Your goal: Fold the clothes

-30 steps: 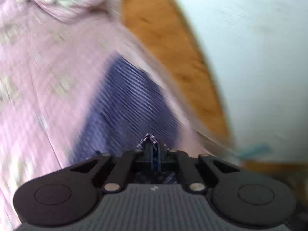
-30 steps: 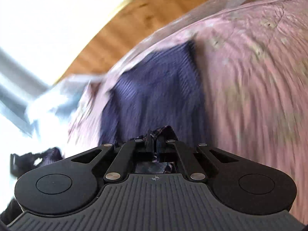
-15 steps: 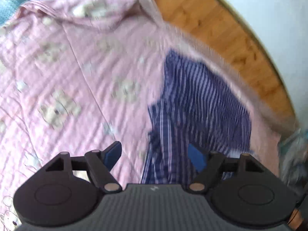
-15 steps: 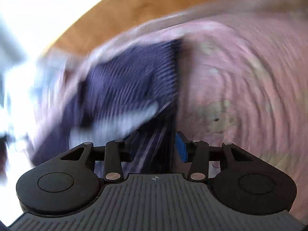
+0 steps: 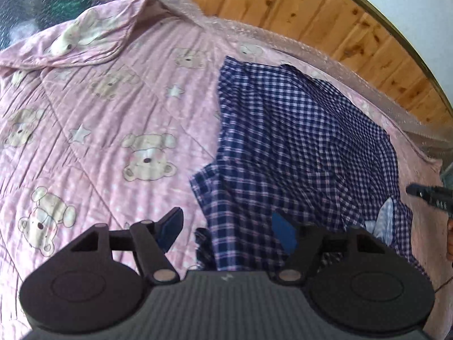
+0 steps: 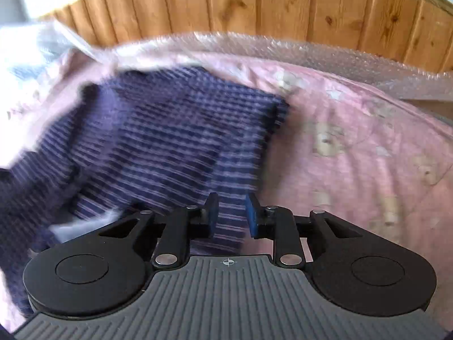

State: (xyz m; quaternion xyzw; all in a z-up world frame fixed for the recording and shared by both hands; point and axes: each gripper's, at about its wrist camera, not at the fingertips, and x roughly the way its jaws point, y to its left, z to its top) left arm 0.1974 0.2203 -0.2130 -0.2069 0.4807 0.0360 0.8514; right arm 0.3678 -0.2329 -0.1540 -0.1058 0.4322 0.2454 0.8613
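A navy checked garment lies crumpled flat on a pink quilt printed with bears. My left gripper hovers over the garment's near edge. Its jaws stand wide and are closing, with cloth below them but not pinched. In the right wrist view the same garment is blurred. My right gripper hangs over its near right edge with the jaws closing to a narrow gap. A strip of cloth shows through that gap, and the pads do not press on it. A black tip of the other gripper pokes in at the right.
A wooden panelled board runs behind the bed. Clear bubble wrap lies along the quilt's far edge. The quilt spreads bare to the right of the garment, and a folded-over quilt corner sits at the far left.
Both grippers were shut on the garment a second ago and have let it go. The garment now lies on the quilt. The right jaws have narrowed again since half a second ago.
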